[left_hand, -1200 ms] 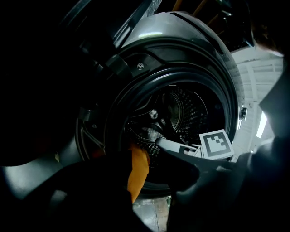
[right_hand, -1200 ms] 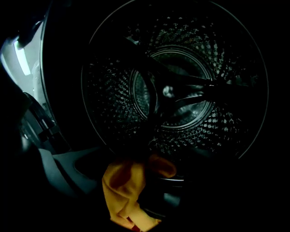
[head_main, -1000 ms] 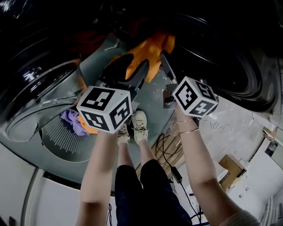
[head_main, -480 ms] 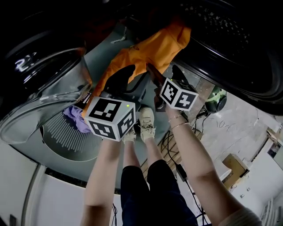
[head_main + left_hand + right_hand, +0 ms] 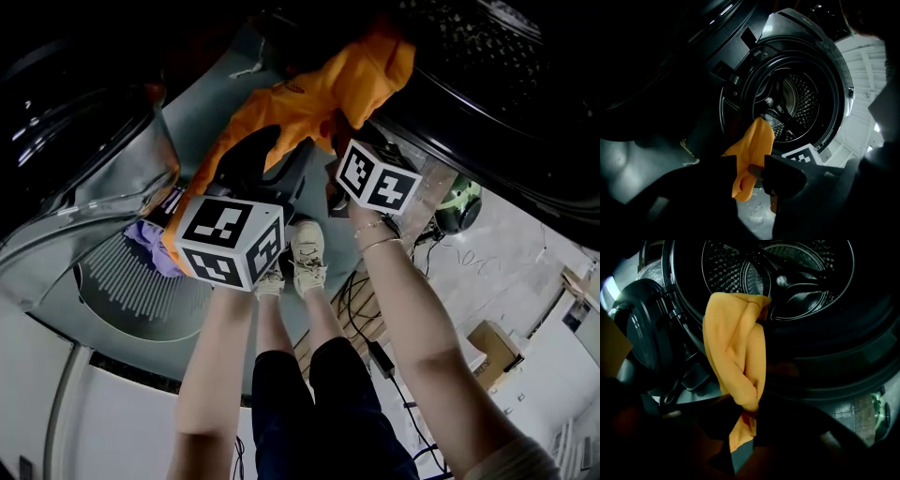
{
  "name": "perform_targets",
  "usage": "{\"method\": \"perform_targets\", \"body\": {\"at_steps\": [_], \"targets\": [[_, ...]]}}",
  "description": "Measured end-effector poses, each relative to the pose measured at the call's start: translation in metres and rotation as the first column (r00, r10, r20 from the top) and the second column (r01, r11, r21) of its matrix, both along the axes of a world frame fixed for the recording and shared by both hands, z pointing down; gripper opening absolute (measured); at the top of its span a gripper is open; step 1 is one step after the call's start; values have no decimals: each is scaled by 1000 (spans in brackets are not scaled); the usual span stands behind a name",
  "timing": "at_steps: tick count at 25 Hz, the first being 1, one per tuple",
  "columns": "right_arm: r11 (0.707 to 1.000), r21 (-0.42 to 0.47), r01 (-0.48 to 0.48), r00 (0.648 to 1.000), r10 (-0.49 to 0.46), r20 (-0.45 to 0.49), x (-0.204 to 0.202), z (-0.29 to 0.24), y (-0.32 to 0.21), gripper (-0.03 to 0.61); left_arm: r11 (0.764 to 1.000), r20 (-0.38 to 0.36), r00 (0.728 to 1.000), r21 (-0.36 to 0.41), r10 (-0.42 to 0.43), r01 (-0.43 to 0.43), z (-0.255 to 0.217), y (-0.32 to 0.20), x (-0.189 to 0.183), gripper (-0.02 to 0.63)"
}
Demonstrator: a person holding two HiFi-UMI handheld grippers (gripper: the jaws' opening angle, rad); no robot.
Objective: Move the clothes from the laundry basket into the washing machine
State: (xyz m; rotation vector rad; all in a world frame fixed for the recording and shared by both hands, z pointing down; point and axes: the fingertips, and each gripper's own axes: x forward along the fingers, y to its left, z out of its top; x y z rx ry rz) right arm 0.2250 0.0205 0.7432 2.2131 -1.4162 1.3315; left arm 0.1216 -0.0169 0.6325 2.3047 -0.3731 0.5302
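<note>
An orange garment (image 5: 309, 94) stretches between both grippers in front of the washing machine's open drum (image 5: 487, 56). In the head view its upper end reaches the drum's rim. My left gripper (image 5: 272, 157) is shut on the garment's lower part, and the cloth (image 5: 752, 150) bunches between its dark jaws (image 5: 751, 174). My right gripper (image 5: 336, 142) is shut on a twisted fold of the garment (image 5: 736, 348), which hangs up from its jaws (image 5: 747, 411) before the drum (image 5: 787, 273). The grey ribbed laundry basket (image 5: 131, 300) lies lower left with a purple cloth (image 5: 145, 248) in it.
The machine's round glass door (image 5: 103, 159) stands swung open at the left, also seen as a dark door (image 5: 647, 333). The person's shoes (image 5: 305, 258) stand below the grippers. Cables (image 5: 361, 314) and a cardboard box (image 5: 492, 347) lie on the floor at right.
Both grippers have carried the orange garment up and toward the drum opening. The right gripper moved up and left, and the garment's top end now reaches the drum's rim.
</note>
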Motion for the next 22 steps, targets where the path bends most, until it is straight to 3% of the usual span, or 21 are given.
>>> {"method": "perform_targets", "body": {"at_steps": [6, 14, 22], "targets": [[987, 160, 20, 1000, -16, -25, 0, -78, 5, 77, 1000, 3, 1000, -10, 12, -12, -13, 4, 3, 173], [936, 347, -62, 981, 122, -152, 63, -190, -16, 77, 1000, -22, 999, 1, 25, -25, -44, 4, 16, 173], [884, 462, -71, 915, 243, -323, 127, -260, -43, 77, 999, -31, 999, 17, 32, -32, -59, 1, 30, 173]]}}
